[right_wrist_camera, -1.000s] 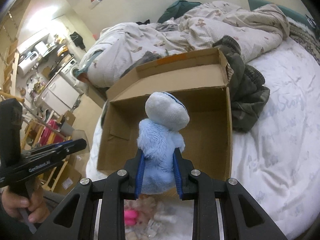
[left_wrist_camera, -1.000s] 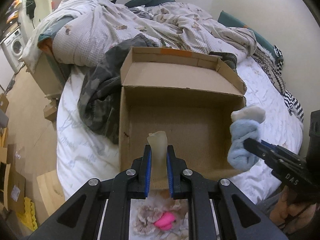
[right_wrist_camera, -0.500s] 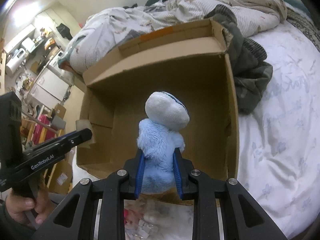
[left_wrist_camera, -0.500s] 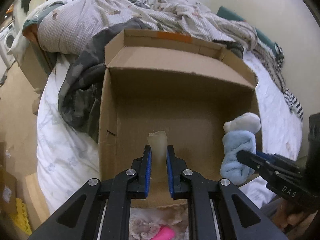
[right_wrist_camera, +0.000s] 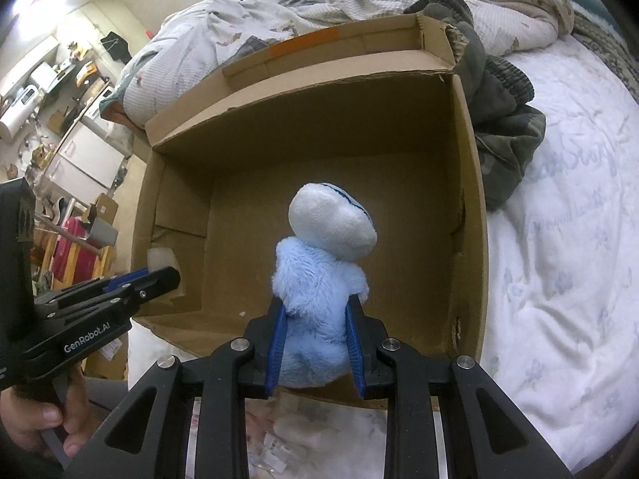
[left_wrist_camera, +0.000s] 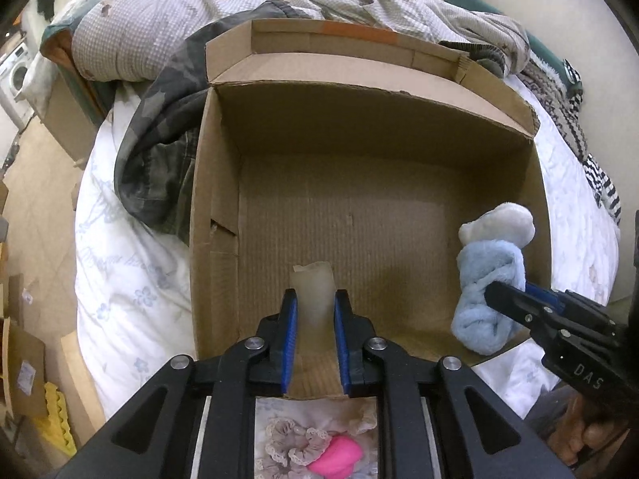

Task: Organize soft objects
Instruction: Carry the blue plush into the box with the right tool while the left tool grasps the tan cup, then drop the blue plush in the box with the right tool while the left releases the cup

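An open cardboard box [left_wrist_camera: 215, 183] [right_wrist_camera: 471, 183] lies on the bed with nothing on its floor. My left gripper [left_wrist_camera: 314, 299] is shut on a pale cream soft piece [left_wrist_camera: 313, 291], held over the box's near left part; it also shows in the right wrist view [right_wrist_camera: 161, 257]. My right gripper [right_wrist_camera: 317, 309] is shut on a light blue plush toy with a white head [right_wrist_camera: 319, 263], held over the box's near right side. The plush also shows in the left wrist view [left_wrist_camera: 489, 279].
A rumpled patterned quilt [left_wrist_camera: 199, 12] and a dark camouflage garment [left_wrist_camera: 159, 135] lie behind and left of the box. A white floral sheet [right_wrist_camera: 559, 263] covers the bed. A pink item on a frilly cloth [left_wrist_camera: 335, 453] lies below my left gripper.
Both grippers have moved forward and down over the box, which now looks larger and closer. Each still holds its object.
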Tool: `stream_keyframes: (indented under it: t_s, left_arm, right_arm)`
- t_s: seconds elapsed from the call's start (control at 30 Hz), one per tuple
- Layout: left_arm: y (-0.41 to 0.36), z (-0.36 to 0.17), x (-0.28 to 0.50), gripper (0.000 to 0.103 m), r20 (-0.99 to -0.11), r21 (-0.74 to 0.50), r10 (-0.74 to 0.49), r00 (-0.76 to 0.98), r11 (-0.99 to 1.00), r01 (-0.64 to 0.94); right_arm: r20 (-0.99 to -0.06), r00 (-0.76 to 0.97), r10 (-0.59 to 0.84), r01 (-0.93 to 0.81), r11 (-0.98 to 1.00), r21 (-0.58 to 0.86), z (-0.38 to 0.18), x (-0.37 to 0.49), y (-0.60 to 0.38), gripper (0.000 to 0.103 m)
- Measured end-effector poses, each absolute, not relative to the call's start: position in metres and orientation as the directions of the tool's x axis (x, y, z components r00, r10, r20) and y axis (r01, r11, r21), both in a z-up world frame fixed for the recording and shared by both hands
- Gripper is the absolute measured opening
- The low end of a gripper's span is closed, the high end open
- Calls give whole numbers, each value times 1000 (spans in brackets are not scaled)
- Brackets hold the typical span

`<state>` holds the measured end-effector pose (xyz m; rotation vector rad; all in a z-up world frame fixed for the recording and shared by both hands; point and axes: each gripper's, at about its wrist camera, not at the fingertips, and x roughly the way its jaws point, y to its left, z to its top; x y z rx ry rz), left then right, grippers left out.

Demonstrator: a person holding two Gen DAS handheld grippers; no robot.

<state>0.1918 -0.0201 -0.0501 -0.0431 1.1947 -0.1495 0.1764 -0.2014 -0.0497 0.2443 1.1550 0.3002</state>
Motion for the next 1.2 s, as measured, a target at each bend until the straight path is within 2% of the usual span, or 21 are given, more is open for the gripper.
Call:
stream_keyframes:
  t_s: [0.17,0.47,0.53,0.67,0.7,1.03,1.1,1.13,1.2]
  left_arm:
    - [-21,-52,192,15,-924,-87,-114,365,992,91]
    - [-21,-53,192,25,-928,-69,-97,359,994,89]
    - [-22,-53,192,31,-929,-62,-91,360,994,92]
    - [-23,-48,189,61,-920,-52,-82,384,995,89]
    - [-23,-47,189,63,-916,-49,-79,392,995,86]
    - [-22,-41,189,63,-908,-42,-71,412,996,79]
    - [-21,-40,188,63,-907,-44,-71,415,996,76]
    - [-20,-40,188,63,-907,-44,-71,416,996,75]
    - [-20,-39,188,63,-906,-44,-71,417,996,74]
  right_arm:
    - [-857,372,357,-106,933,343,-49,176,-203,29]
    - [-859,371,354,-106,934,340,-49,177,-202,29]
    - [-859,369,354,-106,935,340,-49,177,-202,29]
    - [-860,370,351,-105,936,337,-49,177,-201,29]
    - [-860,369,351,-104,936,337,-49,177,-202,29]
    - [-859,370,354,-99,934,343,-51,177,-202,36]
    - [-860,372,350,-89,935,343,-51,178,-204,55]
    - [-858,381,345,-78,937,341,-49,177,-205,75]
    - [-846,410,342,-63,935,348,-45,177,-208,78]
